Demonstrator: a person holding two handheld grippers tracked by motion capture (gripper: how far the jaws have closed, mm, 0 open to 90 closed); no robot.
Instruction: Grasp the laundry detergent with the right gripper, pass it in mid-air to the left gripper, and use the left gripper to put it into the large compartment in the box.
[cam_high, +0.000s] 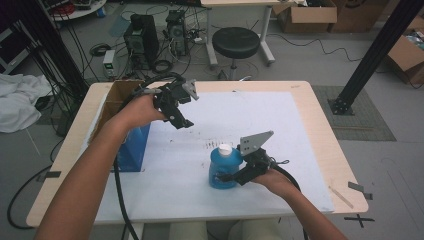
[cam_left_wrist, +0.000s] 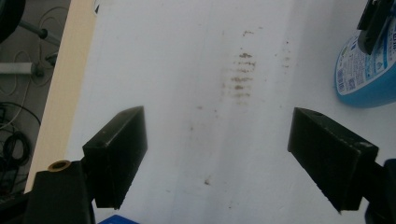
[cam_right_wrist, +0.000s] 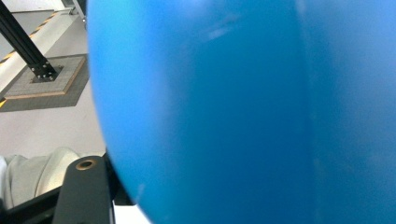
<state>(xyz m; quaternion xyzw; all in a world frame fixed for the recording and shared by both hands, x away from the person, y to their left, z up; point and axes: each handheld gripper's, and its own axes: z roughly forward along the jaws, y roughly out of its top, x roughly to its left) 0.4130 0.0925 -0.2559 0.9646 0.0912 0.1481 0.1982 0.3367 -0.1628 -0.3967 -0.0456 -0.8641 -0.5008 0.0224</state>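
A blue bottle with a white cap stands upright on the white sheet, right of the table's middle. My right gripper comes at it from the right, its jaws on either side of the body and pressed against it. In the right gripper view the blue bottle sits very close, with one black finger at its left edge. My left gripper hangs above the sheet at the back left, open with nothing between its fingers. In the left gripper view the bottle shows at the top right.
An open cardboard box stands at the table's left edge with a blue carton in front of it. The white sheet bears brown smudges. Behind the table are a black stool and computer cases; a black frame post rises at the right.
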